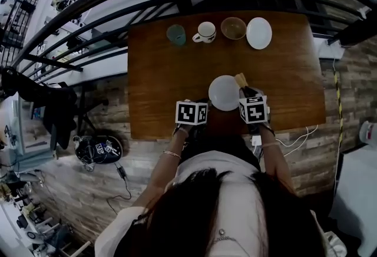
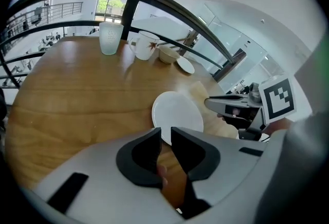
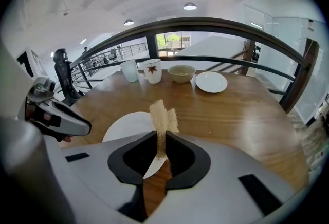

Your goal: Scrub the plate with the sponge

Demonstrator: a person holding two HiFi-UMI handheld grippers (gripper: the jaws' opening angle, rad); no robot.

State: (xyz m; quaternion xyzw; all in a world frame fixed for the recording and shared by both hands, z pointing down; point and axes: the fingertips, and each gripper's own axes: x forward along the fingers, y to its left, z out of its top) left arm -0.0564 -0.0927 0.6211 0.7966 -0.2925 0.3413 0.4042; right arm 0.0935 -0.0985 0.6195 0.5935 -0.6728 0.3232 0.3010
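One wooden table (image 1: 156,82) carries two plates, one tumbler (image 1: 176,34), one mug (image 1: 205,32) and one bowl (image 1: 234,28). The tumbler, mug, bowl and small plate (image 1: 259,33) line the far edge; their contents cannot be made out. Bare wood lies open at left and mid-table. The left gripper (image 2: 164,133), jaws slightly spread and gripping nothing, sits at the larger plate's (image 1: 224,92) near-left rim. The right gripper (image 3: 161,138) pinches the single sponge (image 3: 163,117) at that plate's far-right rim.

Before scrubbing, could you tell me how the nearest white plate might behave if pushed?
The plate lies flat on the smooth wooden table, so it would probably slide, not tip. It looks rigid and glazed, likely ceramic, so perhaps slippery and fragile.
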